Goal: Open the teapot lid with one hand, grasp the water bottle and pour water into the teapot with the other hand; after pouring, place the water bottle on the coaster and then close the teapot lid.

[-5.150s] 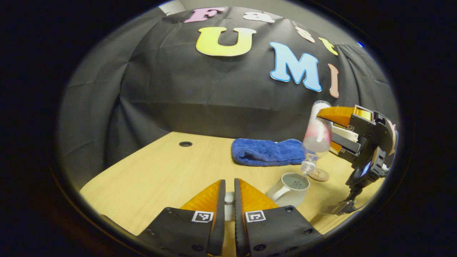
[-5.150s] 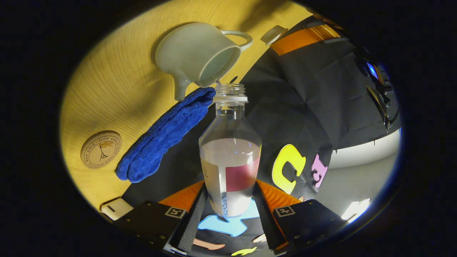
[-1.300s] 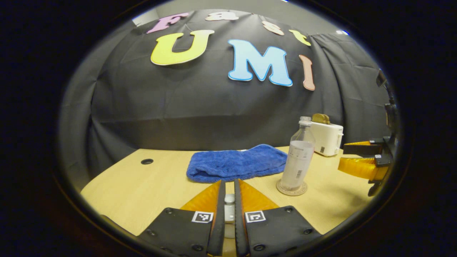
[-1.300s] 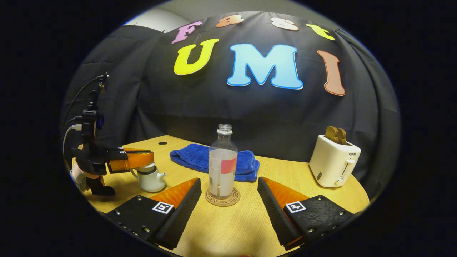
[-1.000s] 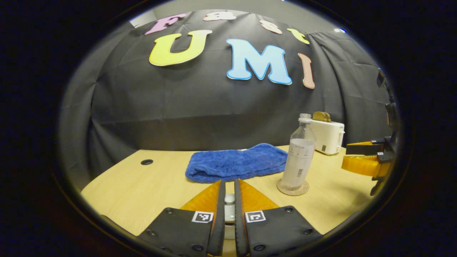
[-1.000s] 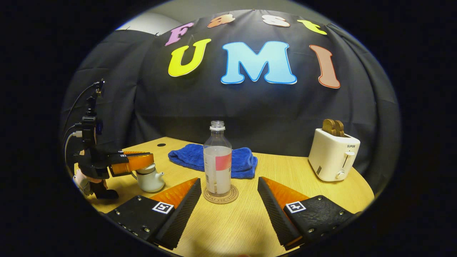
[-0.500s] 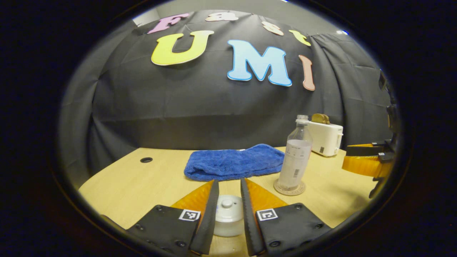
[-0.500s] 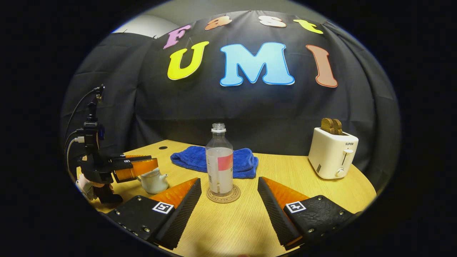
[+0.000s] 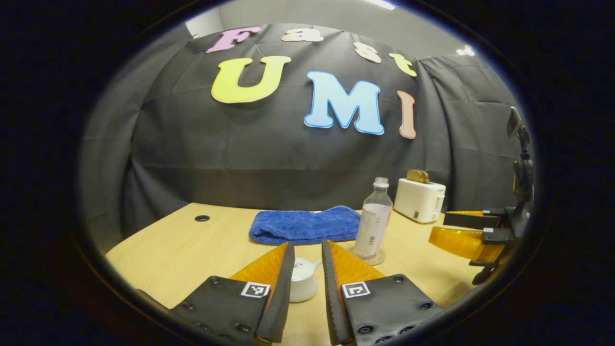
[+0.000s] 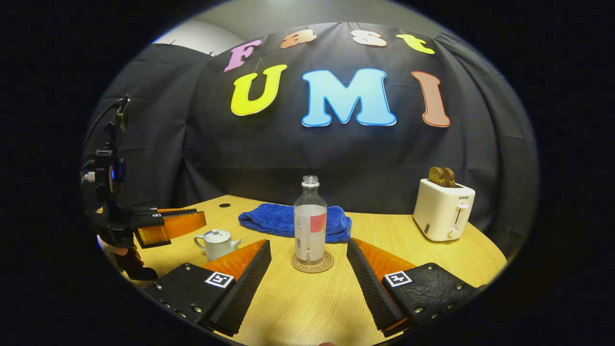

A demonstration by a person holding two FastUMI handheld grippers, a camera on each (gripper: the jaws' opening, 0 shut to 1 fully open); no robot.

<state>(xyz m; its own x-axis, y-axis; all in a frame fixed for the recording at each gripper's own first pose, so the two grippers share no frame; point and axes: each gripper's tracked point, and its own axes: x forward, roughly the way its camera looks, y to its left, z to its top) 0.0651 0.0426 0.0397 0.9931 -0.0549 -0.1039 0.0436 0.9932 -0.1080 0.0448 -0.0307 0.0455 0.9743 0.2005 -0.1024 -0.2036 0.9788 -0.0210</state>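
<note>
Bare table (image 10: pixel 307 307) in front of the right gripper (image 10: pixel 307 250), water bottle (image 10: pixel 310 226) on coaster (image 10: pixel 312 263) standing between its 2 fingers' line, blue towel (image 10: pixel 288 218) behind, toaster (image 10: pixel 444 209) well right, teapot (image 10: pixel 217 244) left, near the left gripper (image 10: pixel 192 218).

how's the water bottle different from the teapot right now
The water bottle is tall, see-through and uncapped; the teapot is squat, white and opaque, with its lid on. The bottle stands on a round coaster, while the teapot sits straight on the table. The bottle is partly filled with liquid; the teapot's contents are hidden. Both stand upright, free of either hand-held gripper.
</note>
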